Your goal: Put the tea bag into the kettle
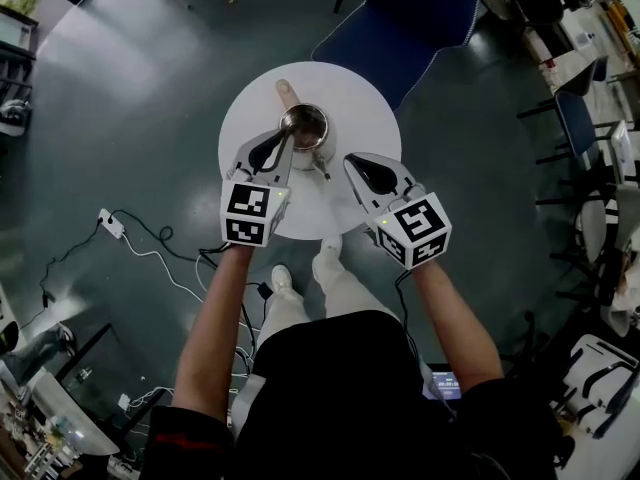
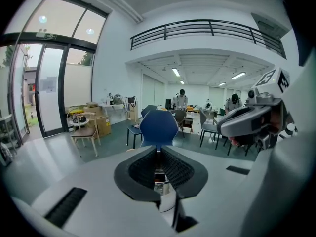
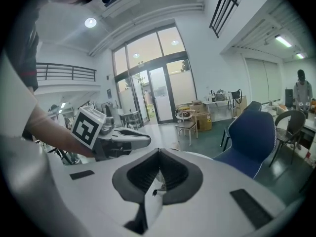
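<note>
We see the kettle (image 1: 305, 126), open-topped with its wooden handle pointing far-left, standing near the middle of the round white bench (image 1: 352, 98). The left tool (image 1: 284, 140) has its jaws pressed together, tips at the kettle's near-left rim. The right tool (image 1: 355, 161), just near-right of the kettle, is closed too. We cannot tell where the tea bag is. A blue chair (image 1: 410, 13) stands beyond the bench.

Bright, even indoor light from ceiling lamps (image 3: 90, 22) and daylight through the glass doors (image 2: 49, 90). Both gripper views show heavy fisheye bending, black vignetted corners and a soft near foreground. Head view is sharp; the white table (image 1: 370, 103) is near blown out and the kettle (image 1: 305, 126) glints.
</note>
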A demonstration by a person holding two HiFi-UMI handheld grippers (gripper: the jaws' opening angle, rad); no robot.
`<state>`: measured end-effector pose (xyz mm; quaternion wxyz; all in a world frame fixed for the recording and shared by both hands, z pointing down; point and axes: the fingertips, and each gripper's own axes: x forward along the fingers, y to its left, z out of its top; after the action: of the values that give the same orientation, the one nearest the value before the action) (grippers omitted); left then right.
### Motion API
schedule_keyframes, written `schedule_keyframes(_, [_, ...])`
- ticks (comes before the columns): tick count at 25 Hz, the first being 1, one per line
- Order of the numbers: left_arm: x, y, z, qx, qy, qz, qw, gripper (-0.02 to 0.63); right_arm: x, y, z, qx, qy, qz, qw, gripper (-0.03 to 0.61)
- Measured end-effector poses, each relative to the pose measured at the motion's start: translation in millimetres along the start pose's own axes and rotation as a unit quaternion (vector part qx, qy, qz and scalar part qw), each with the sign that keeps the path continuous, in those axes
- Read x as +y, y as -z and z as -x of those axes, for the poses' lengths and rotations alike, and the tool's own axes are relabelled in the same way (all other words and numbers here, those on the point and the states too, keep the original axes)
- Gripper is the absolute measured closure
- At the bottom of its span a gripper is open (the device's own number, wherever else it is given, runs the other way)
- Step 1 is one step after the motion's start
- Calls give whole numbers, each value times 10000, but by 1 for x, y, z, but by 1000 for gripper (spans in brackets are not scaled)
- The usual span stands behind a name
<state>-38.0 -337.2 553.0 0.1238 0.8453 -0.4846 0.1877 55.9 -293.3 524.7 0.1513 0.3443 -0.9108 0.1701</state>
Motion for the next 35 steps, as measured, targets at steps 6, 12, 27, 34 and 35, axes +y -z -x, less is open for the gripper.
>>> schedule_keyframes(6, [-7,-28,52,-366,148,46,9992,595,30,-33,5,-210,-12,229,9995,560])
schedule_keyframes(12, [-13,-57,107,-740,346,123,9966,598,66,-68,12,-468,-21,514,9976,560])
schedule_keyframes(27, [-6,-93,240,-1709,607,161,9833,598,180,-134,31,-998,156,1040,9894,560])
schedule_keyframes(34, [5,-99,288,-1924,760,217,9781,598,219,-138,39,-1069,426,1103,9872,560])
schedule_keyframes(35, [5,-100,295,-1944,784,179,9776,598,224,-139,41,-1092,449,1098,9869,560])
